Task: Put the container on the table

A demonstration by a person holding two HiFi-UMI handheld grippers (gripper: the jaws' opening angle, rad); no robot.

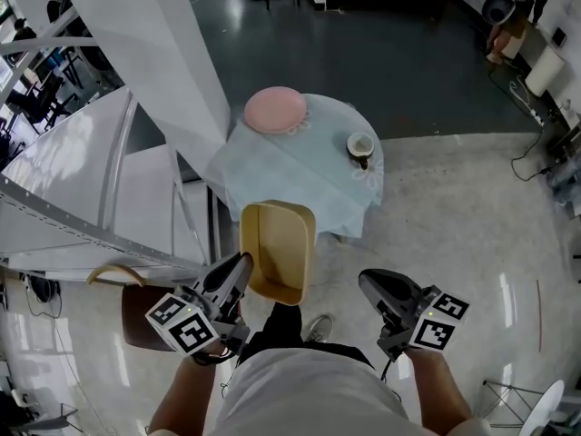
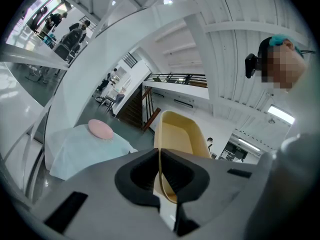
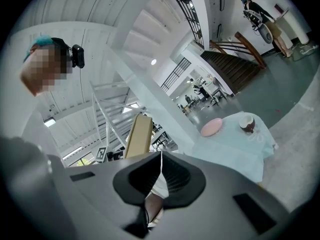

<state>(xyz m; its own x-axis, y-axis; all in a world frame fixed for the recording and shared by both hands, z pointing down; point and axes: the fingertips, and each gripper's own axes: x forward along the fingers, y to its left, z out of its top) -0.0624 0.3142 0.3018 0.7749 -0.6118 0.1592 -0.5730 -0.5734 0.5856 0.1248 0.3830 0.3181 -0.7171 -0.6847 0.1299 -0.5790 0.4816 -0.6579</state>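
A yellow plastic container [image 1: 277, 251] hangs tilted in the air in front of me, short of the round table [image 1: 300, 166] with its pale blue cloth. My left gripper [image 1: 240, 269] is shut on the container's near rim; in the left gripper view the thin yellow wall [image 2: 177, 139] runs between the closed jaws of the left gripper [image 2: 160, 169]. My right gripper [image 1: 375, 289] is to the right of the container, shut and holding nothing. The right gripper view shows the right gripper [image 3: 161, 166] with its jaws together and the container [image 3: 139, 135] edge-on to its left.
On the table lie a pink plate [image 1: 274, 109] at the far left and a cup [image 1: 360, 146] at the right. A white steel stair frame [image 1: 109, 180] stands close on the left. A brown chair [image 1: 136, 314] is by my left arm. Cables [image 1: 536, 153] trail on the floor at right.
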